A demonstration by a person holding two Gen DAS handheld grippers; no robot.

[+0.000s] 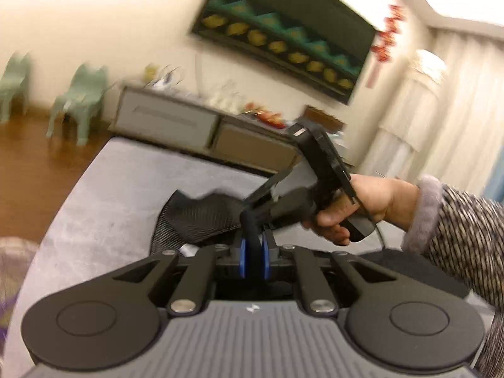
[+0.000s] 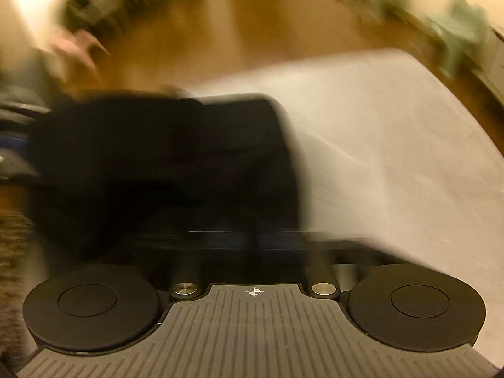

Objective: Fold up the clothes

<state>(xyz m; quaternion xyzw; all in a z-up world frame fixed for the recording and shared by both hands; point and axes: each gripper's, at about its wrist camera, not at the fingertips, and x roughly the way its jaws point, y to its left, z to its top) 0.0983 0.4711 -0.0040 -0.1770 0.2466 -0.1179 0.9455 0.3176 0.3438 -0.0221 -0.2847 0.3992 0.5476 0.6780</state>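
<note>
A black garment [image 1: 201, 217] is held up over a grey bed [image 1: 110, 195]. My left gripper [image 1: 253, 256] is shut on a dark fold of it between its blue pads [image 1: 242, 258]. The right gripper's body [image 1: 318, 170] shows in the left wrist view, held in a hand, its fingers reaching down to the same cloth just ahead of my left fingertips. In the right wrist view the black garment [image 2: 163, 163] is a heavily blurred mass in front of the right gripper [image 2: 256, 239], whose jaws look close together on the cloth. The pale bed [image 2: 378, 145] lies to the right.
A low grey and tan cabinet [image 1: 201, 126] stands beyond the bed under a dark wall picture [image 1: 283, 37]. Two pale green chairs [image 1: 78, 100] stand on the wooden floor [image 1: 41, 157] at the left. White curtains [image 1: 441, 110] hang at the right.
</note>
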